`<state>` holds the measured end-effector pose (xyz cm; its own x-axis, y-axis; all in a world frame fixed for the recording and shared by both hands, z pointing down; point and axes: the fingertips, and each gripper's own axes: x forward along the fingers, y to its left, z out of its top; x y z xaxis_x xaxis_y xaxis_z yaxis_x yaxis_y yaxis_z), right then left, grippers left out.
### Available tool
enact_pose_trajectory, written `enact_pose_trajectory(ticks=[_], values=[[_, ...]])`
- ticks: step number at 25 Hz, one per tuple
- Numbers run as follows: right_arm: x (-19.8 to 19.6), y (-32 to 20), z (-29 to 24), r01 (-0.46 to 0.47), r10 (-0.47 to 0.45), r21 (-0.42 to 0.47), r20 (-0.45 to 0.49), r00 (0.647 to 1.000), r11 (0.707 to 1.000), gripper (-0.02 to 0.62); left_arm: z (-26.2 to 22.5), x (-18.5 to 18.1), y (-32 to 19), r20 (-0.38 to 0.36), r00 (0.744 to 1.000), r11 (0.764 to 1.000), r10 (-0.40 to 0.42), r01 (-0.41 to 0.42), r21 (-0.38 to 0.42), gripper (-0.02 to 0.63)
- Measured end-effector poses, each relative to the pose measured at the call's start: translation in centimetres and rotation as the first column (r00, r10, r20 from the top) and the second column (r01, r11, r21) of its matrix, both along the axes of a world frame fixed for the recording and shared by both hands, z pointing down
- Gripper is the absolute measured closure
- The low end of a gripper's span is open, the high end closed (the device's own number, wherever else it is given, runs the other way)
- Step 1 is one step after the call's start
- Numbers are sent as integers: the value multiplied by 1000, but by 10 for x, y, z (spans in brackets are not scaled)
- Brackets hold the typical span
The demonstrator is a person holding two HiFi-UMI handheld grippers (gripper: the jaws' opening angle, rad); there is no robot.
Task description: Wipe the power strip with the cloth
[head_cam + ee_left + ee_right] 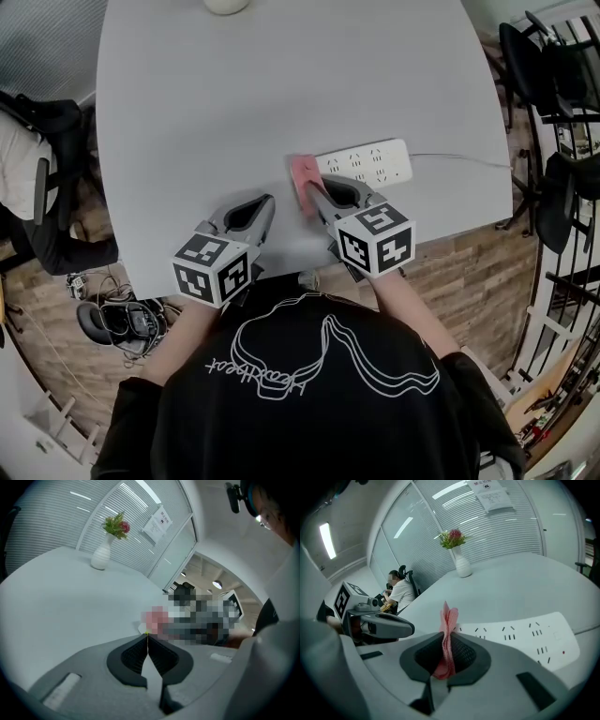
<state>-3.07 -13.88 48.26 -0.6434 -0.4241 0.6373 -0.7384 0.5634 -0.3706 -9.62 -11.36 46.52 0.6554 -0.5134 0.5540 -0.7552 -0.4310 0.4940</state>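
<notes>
On the left, the left gripper (266, 202) sits over the near part of the grey table (281, 84), its fingers (133, 656) pressed together with nothing between them. Just to its right, the right gripper (310, 191) has its fingers (465, 652) clenched on a folded pink cloth (449, 620). The cloth is at the left end of the white power strip (367, 161), which lies flat near the table's near edge.

left gripper (147, 635): jaws pressed together, nothing between them
right gripper (446, 638): jaws clamped on pink cloth (450, 618), slightly ahead of the left
arms (405, 302): both forward, side by side
</notes>
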Motion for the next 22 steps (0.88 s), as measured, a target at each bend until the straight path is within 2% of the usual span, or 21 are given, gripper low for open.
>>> enact_pose_trajectory(ticks=[9,22], values=[[8,-1,2,-2,2,12,-26,1000,1000,554,3,5,-1,2,1000,1000,13,-13,-12,591],[58,-12,0,-83,86,40,-77,993,996,552,0,18,-3,-3,999,999,37,-37,-8,591]])
